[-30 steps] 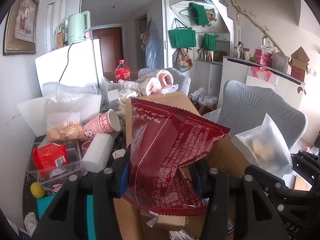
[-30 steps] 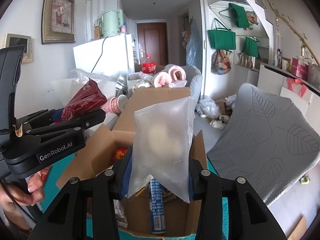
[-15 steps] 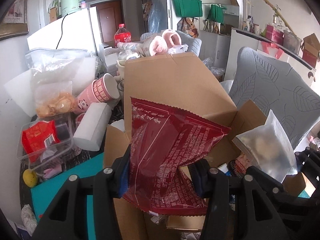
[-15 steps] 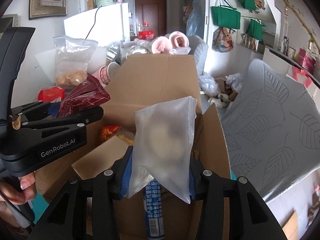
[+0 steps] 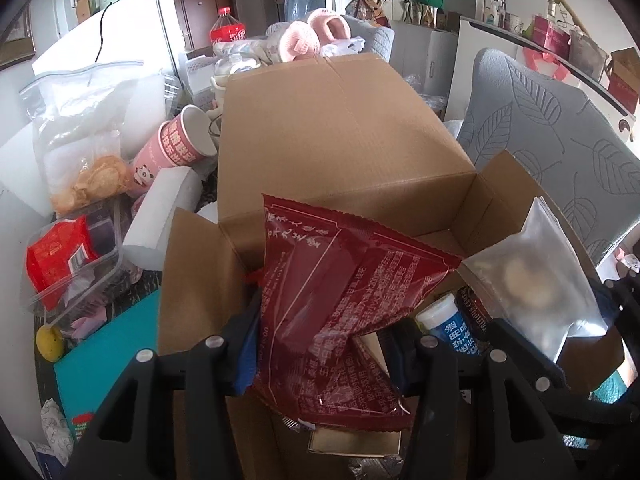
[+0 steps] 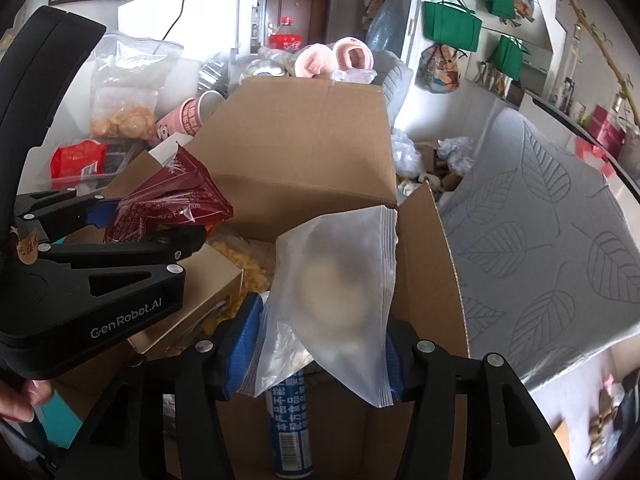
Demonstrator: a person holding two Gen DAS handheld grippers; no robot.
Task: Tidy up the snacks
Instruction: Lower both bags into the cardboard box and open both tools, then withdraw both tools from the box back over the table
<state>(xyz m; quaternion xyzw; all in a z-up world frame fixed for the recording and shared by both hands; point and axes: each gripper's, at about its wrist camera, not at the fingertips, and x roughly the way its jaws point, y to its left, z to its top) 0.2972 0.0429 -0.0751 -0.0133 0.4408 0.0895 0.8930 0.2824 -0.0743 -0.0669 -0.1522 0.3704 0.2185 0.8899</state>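
My left gripper is shut on a dark red snack packet and holds it over the open cardboard box. The packet also shows in the right wrist view. My right gripper is shut on a frosted zip bag with pale round snacks inside, also above the box. The bag shows in the left wrist view at right. Inside the box lie a blue tube, a tan carton and yellow snacks.
Left of the box are a clear bag of crackers, pink paper cups, a white block and a clear tub with a red packet. A grey leaf-pattern chair stands right of the box. Pink slippers lie behind.
Both grippers have moved forward and down over the open box with their packets; the box interior now fills more of both views.
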